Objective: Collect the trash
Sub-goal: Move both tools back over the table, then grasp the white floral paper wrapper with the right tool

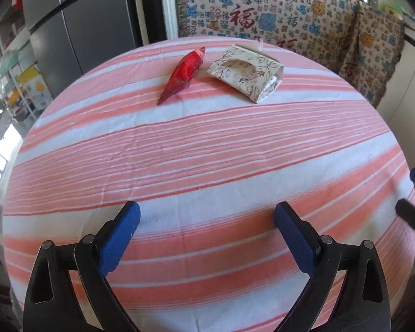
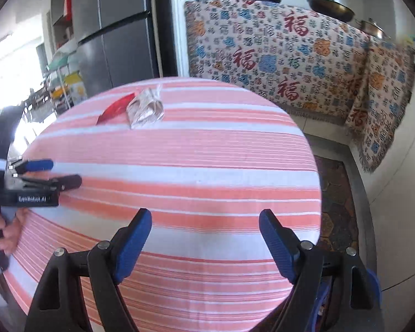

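A red foil wrapper (image 1: 182, 74) and a crumpled leaf-patterned paper packet (image 1: 246, 72) lie side by side at the far side of the round table with the pink-striped cloth (image 1: 207, 149). My left gripper (image 1: 207, 215) hovers over the near part of the table, open, with only cloth between its blue pads. The right wrist view shows the wrapper (image 2: 114, 108) and the packet (image 2: 145, 109) far off. My right gripper (image 2: 206, 218) is open and holds nothing. To its left, a hand (image 2: 8, 229) holds the left gripper (image 2: 65, 173).
Beyond the table hangs a patterned cloth (image 2: 276, 55) over a counter with pots and a pan (image 2: 329, 7). A dark fridge (image 2: 119, 27) stands at the back left. Right of the table are a dark floor mat (image 2: 337, 199) and something blue (image 2: 373, 285), partly hidden.
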Motion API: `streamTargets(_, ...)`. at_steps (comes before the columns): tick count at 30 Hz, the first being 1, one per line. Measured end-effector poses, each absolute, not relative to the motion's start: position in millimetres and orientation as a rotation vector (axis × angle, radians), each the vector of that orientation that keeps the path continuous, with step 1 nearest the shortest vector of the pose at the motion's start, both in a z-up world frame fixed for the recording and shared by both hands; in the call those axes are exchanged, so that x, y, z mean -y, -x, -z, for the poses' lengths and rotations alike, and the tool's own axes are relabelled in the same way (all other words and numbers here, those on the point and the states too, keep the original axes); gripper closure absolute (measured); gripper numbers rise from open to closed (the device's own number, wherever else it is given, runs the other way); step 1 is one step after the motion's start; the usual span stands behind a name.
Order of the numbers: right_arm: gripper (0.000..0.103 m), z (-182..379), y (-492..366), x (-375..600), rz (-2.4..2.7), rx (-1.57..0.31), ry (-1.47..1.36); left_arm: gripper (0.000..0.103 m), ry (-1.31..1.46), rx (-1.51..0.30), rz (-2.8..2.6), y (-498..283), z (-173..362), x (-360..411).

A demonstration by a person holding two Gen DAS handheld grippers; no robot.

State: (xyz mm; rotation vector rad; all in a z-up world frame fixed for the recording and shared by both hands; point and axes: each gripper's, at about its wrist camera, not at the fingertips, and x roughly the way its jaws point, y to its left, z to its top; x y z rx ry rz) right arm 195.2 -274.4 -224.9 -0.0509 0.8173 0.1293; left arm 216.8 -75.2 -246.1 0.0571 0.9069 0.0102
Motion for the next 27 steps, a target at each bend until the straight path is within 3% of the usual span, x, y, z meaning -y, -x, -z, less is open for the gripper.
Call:
streamTargets(4, 0.021, 241, -200, 258, -0.172, -0.875, 0.087, 0.0, -0.055, -0.915, -0.012, -223, 248, 74)
streamTargets(19, 0.015, 247, -212, 255, -0.187, -0.922, 0.075, 0.0, -0.051, -0.918, -0.025, -221, 246, 82)
streamTargets(23, 0.008, 247, -235, 250, -0.219, -1.003, 0.098, 0.0, -0.079, -0.953, 0.029, -227, 246, 80)
streamTargets(27, 0.007, 247, -278, 231, -0.277, -1.077, 0.135, 0.0, -0.085, -0.968, 0.05, -239, 244, 62)
